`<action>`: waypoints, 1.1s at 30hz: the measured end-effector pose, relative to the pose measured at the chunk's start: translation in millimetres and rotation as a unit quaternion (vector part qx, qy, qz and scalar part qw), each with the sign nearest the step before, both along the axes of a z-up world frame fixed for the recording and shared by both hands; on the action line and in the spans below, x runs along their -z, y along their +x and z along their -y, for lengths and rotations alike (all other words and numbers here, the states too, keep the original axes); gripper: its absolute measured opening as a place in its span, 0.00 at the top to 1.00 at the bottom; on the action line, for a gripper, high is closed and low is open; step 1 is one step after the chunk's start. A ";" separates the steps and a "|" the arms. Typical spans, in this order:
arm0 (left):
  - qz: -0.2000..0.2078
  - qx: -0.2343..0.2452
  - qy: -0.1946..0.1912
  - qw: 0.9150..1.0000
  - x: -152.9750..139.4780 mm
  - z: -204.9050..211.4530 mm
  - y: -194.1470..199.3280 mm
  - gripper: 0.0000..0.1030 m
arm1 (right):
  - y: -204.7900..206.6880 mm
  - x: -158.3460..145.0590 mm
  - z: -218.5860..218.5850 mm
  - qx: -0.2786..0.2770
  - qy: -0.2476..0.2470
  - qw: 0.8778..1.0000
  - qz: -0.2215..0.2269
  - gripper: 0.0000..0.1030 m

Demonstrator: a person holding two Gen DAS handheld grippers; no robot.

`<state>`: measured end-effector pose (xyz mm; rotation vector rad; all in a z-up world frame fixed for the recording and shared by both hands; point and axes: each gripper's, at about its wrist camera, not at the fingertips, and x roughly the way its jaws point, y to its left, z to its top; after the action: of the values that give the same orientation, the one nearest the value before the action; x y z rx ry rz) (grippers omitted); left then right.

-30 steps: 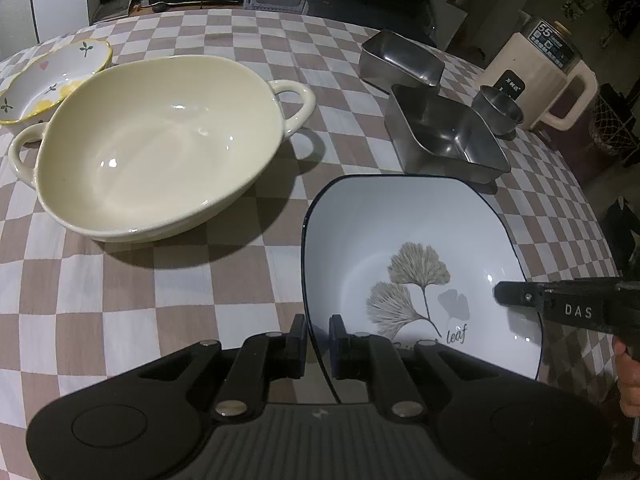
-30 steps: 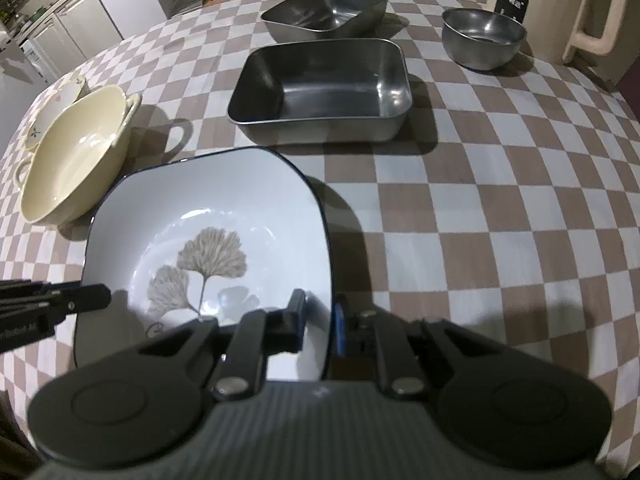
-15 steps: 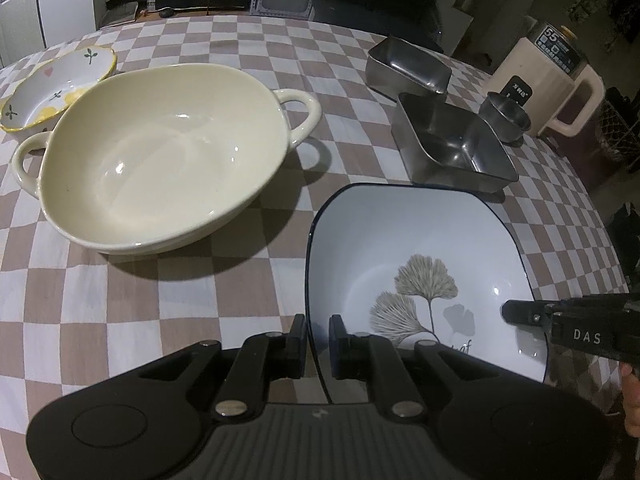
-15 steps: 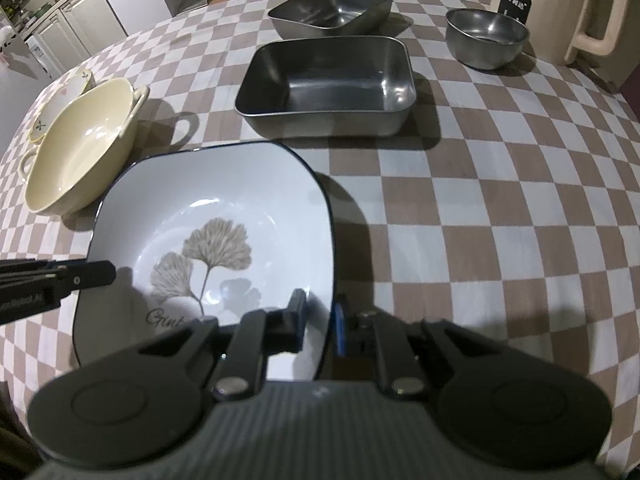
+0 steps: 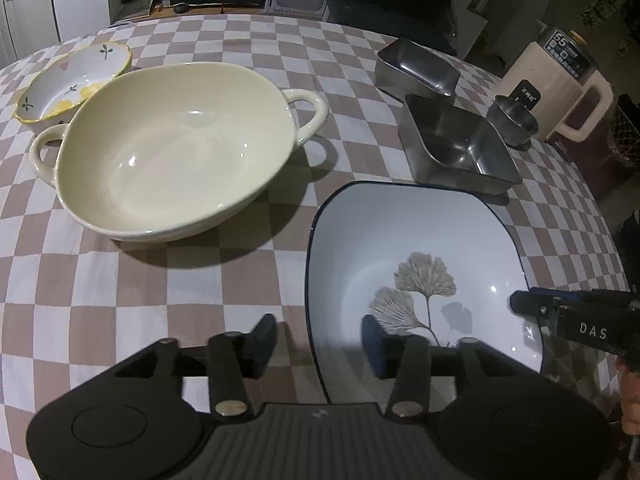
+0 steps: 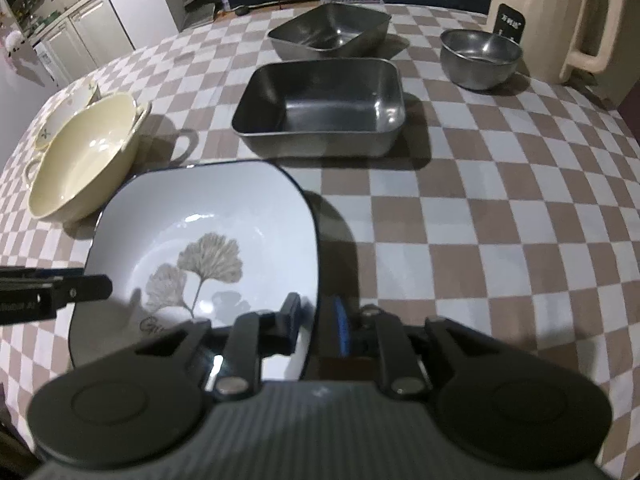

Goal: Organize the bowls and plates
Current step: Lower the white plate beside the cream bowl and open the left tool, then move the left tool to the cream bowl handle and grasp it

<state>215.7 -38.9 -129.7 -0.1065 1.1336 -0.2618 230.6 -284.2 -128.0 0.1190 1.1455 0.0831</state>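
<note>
White leaf-print plate [image 5: 412,248] lies empty between the just-opening jaws of left tool [image 5: 320,338] and right tool [image 6: 316,314].

Near the bottom edge, the left gripper [image 5: 318,338], jaws just opened and standing clear on either side of the near left rim of a square white plate [image 5: 404,240] with a dark edge and a printed ginkgo leaf. Resting flat on the checkered desk [image 5: 140,300]. At the plate's right rim, the right gripper [image 5: 520,304], marked "DAS", its grip not readable here. To the left, a cream two-handled bowl [image 5: 176,160]; behind it, a small flowered dish [image 5: 74,80]. Farther right, two steel trays [image 5: 456,148] [image 5: 418,68], a small steel bowl [image 5: 514,118], and a beige jug [image 5: 572,84].
</note>
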 end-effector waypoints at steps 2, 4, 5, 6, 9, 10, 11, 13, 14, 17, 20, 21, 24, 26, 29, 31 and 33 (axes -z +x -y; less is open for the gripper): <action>0.002 0.000 0.002 1.000 -2.0 1.6 -2.7 0.36 | -2.1 -2.5 1.8 0.003 -0.001 1.000 0.008 0.54; 0.006 0.001 0.004 1.000 -4.5 3.2 -5.6 0.27 | -4.8 -5.4 2.2 0.004 -0.005 1.000 0.017 0.43; 0.008 0.001 0.003 1.000 -5.9 3.8 -7.2 0.23 | -6.1 -7.1 2.3 0.004 -0.006 1.000 0.021 0.38; 0.010 0.002 0.003 1.000 -7.2 4.2 -8.7 0.22 | -7.5 -8.7 2.5 0.004 -0.004 1.000 0.025 0.35; 0.014 -0.002 0.002 1.000 -11.3 4.0 -13.0 0.10 | -12.7 -14.8 4.3 0.004 0.003 0.999 0.036 0.24; 0.015 -0.002 0.001 1.000 -12.7 3.5 -14.4 0.05 | -14.7 -17.0 5.0 0.005 0.002 0.999 0.039 0.18; 0.016 -0.002 -0.001 1.000 -14.6 3.2 -16.1 0.04 | -17.3 -19.3 5.8 0.006 0.003 0.999 0.040 0.13; 0.019 0.000 -0.003 1.000 -18.7 2.4 -20.1 0.02 | -22.6 -23.9 8.1 0.008 0.004 0.999 0.042 0.06; 0.021 0.001 -0.005 1.000 -20.8 1.9 -22.2 0.01 | -26.0 -26.9 9.0 0.008 0.004 0.999 0.046 0.05; 0.027 0.005 -0.007 1.000 -27.5 0.6 -29.0 0.00 | -34.9 -34.8 10.8 0.010 -0.004 0.998 0.066 0.01; 0.037 0.009 -0.005 0.999 -34.9 0.4 -35.5 0.00 | -41.1 -41.5 13.5 0.014 -0.012 0.997 0.078 0.01; 0.042 0.011 -0.005 0.999 -37.8 0.1 -37.8 0.00 | -43.0 -43.7 14.8 0.016 -0.011 0.997 0.080 0.00; 0.056 0.012 -0.006 0.998 -46.3 -1.7 -43.4 0.00 | -47.2 -49.3 18.0 0.020 -0.005 0.996 0.088 0.00; 0.067 0.012 -0.007 0.998 -52.4 -3.8 -46.3 0.00 | -50.0 -52.9 18.3 0.021 -0.002 0.995 0.095 0.00; 0.084 0.012 -0.009 0.996 -62.4 -7.8 -49.9 0.00 | -54.3 -59.7 17.2 0.022 0.001 0.994 0.109 0.00; 0.096 0.017 -0.012 0.995 -71.1 -11.3 -51.3 0.00 | -57.1 -65.0 16.6 0.022 0.001 0.992 0.121 0.00; 0.115 0.018 -0.013 0.993 -80.8 -15.7 -52.9 0.00 | -58.4 -71.7 15.1 0.026 0.000 0.990 0.138 0.00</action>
<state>162.7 -23.2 -48.8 -0.0770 0.9039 -0.3117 172.2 -299.2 -56.3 0.1333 0.8662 0.0526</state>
